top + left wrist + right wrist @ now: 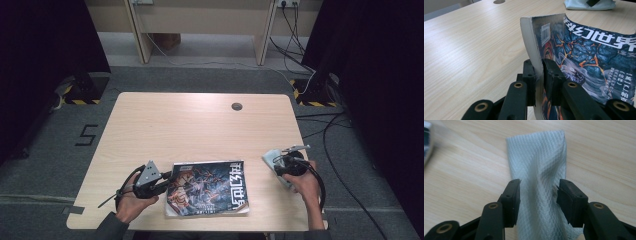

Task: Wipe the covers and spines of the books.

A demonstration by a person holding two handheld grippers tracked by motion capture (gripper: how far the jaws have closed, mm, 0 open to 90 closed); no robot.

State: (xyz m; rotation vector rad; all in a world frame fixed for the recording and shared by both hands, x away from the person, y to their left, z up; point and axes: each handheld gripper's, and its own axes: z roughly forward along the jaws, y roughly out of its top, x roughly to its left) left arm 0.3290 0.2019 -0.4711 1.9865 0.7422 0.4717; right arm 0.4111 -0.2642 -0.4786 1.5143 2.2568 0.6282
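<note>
Right gripper view: waffle-textured cloth (539, 170) (pale, creased)

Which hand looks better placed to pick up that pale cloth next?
The right. Its gripper has open jaws either side of the white cloth, while the left gripper is shut on the magazine.

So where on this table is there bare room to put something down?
The whole far half of the table is bare, from the magazine's far edge to the small round grommet. The near strip is crowded: the left gripper grips the magazine's cover, and the right gripper is over the folded cloth.
</note>
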